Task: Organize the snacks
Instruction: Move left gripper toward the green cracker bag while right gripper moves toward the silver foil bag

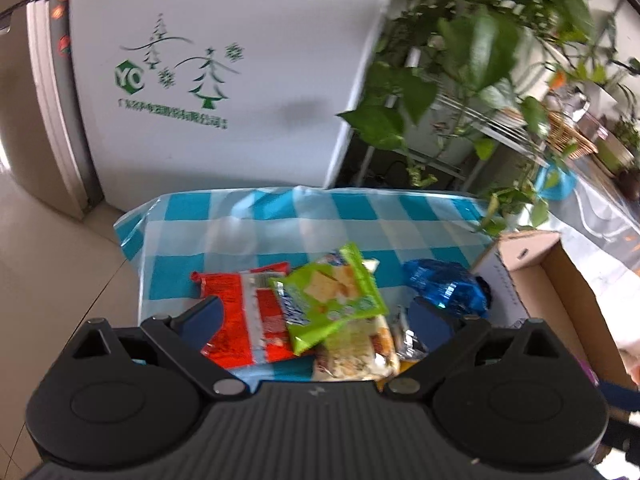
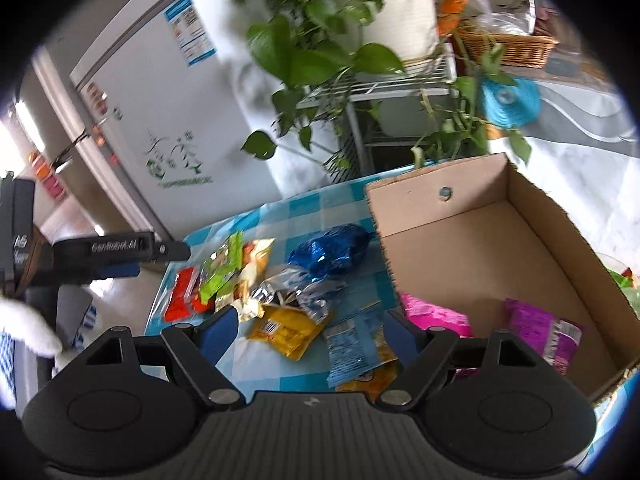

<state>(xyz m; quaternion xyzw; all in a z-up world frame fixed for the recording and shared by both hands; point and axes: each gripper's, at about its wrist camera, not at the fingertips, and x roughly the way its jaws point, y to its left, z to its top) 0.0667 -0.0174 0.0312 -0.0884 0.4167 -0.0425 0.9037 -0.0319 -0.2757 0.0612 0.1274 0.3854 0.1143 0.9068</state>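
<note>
- Fingers of the right gripper [image 2: 312,330] stand apart, gripping nothing; yellow packet [image 2: 286,332] and light-blue packet [image 2: 348,350] lie on the worktop [image 2: 304,204] between them.
- Fingers of the left gripper [image 1: 320,314] stand apart, gripping nothing, above green cracker packet [image 1: 332,296] and red packet [image 1: 244,320].
- Green cracker packet overlaps red packet and a pale packet beneath it.
- Blue foil packet [image 2: 330,250] lies just beside the cardboard box [image 2: 472,196].
- Cardboard box sits on the checked cloth at the right; two pink packets [image 2: 436,316] [image 2: 544,328] lie inside.
- Silver wrappers [image 2: 296,294] lie mid-pile.
- Refrigerator [image 1: 224,80] and potted plant [image 2: 320,20] stand behind the worktop.
</note>
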